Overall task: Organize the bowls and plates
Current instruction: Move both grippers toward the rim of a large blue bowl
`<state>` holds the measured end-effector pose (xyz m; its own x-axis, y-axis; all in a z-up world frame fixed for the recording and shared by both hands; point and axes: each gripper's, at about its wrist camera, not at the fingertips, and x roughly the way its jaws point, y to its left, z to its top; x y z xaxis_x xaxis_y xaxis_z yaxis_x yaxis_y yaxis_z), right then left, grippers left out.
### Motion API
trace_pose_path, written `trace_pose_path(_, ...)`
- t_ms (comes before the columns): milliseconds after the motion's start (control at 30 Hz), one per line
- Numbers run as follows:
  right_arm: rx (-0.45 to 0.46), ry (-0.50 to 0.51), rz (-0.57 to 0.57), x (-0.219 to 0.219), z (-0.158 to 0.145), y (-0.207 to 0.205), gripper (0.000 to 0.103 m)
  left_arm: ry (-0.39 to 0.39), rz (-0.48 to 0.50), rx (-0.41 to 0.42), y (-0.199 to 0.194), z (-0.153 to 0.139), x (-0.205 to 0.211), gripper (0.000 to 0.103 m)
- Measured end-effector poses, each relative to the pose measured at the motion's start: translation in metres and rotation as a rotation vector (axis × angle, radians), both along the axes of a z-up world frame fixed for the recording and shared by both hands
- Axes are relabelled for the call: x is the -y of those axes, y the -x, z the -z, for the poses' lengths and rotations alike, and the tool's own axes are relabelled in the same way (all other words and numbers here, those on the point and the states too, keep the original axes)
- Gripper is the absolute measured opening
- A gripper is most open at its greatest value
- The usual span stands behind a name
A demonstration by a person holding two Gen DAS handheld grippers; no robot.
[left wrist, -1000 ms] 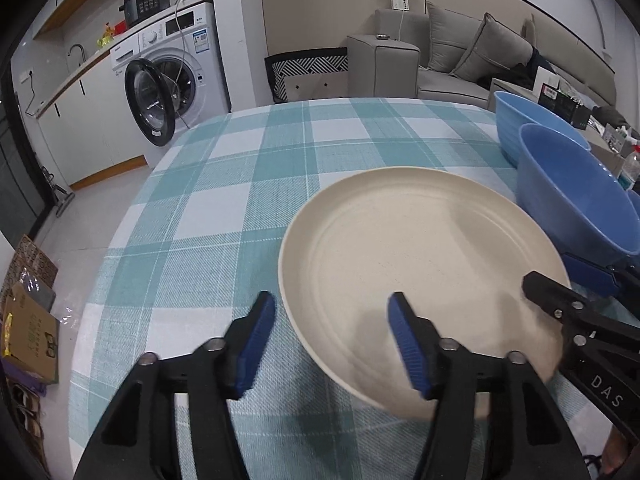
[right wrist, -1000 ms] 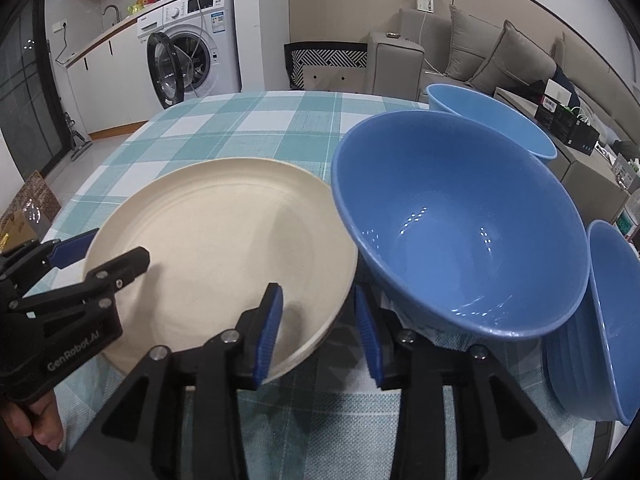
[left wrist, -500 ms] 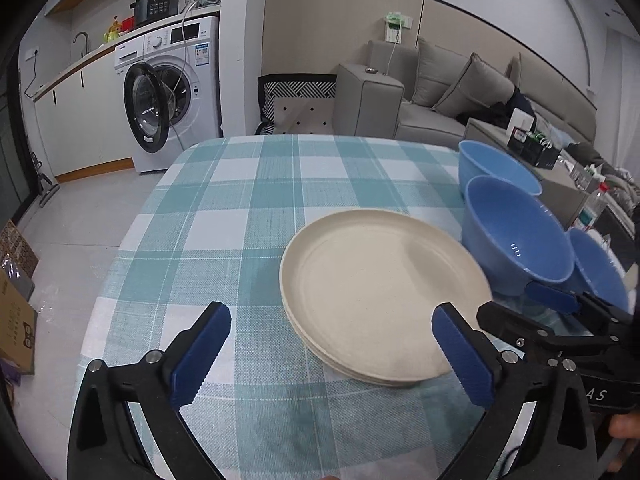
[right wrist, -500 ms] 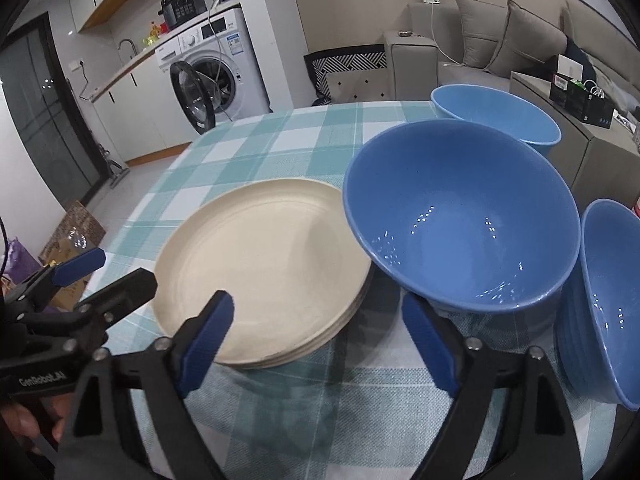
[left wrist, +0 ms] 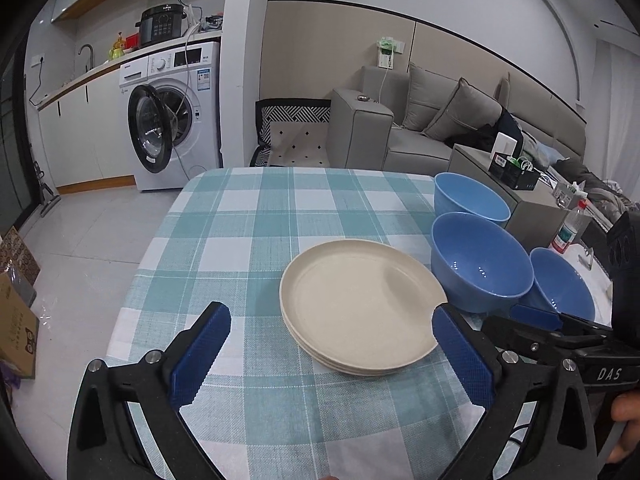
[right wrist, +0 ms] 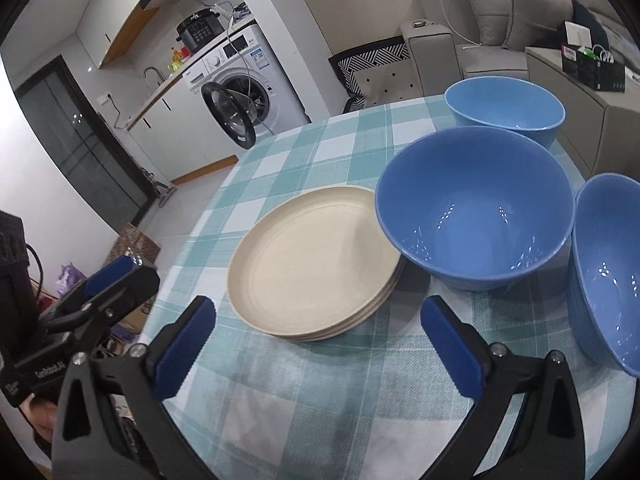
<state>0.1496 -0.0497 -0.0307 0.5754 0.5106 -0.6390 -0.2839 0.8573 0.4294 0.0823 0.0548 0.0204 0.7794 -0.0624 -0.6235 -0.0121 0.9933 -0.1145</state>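
A stack of cream plates [left wrist: 360,304] [right wrist: 316,264] lies on the checked tablecloth [left wrist: 248,236] [right wrist: 360,380]. Three blue bowls stand to its right: a far one [left wrist: 470,200] [right wrist: 504,106], a middle one [left wrist: 480,260] [right wrist: 476,208], and a near one [left wrist: 564,288] [right wrist: 608,264], which looks like a nested stack in the right wrist view. My left gripper [left wrist: 332,354] is open and empty, held above the table in front of the plates. My right gripper [right wrist: 320,348] is open and empty, in front of the plates and the middle bowl.
The table's left edge drops to a tiled floor with cardboard boxes [left wrist: 16,308]. A washing machine [left wrist: 176,112] with its door open stands beyond. A grey sofa [left wrist: 440,128] and a side cabinet [left wrist: 508,184] with a bottle [left wrist: 568,228] lie behind the bowls.
Both grippers have opened wide and pulled back and up from the plate stack. The top plate now rests on the stack, free of both grippers.
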Motion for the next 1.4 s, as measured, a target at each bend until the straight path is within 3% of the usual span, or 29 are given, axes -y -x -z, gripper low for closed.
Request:
trace_pose_path(267,0.067,0.008,0.039,0.028,-0.032,0.022,0.103,-0.003,0.013,0.055,0.013,-0.032,0.018,0.103)
trace_pose_path(600,0.162,0.116,0.101,0.080,-0.074,0.041,0.103,-0.093,0.097,0.110,-0.005,-0.062,0.077,0.103)
trace_pose_path(1000,0.221,0.215,0.196,0.136,-0.105,0.035,0.103,-0.096,0.190,0.083,-0.073,-0.062,0.141,0.103)
trace_pose_path(1400,0.153,0.210,0.323,0.181,-0.115,-0.009,0.103,-0.043,0.180,0.020,-0.151,-0.059,0.143,0.103)
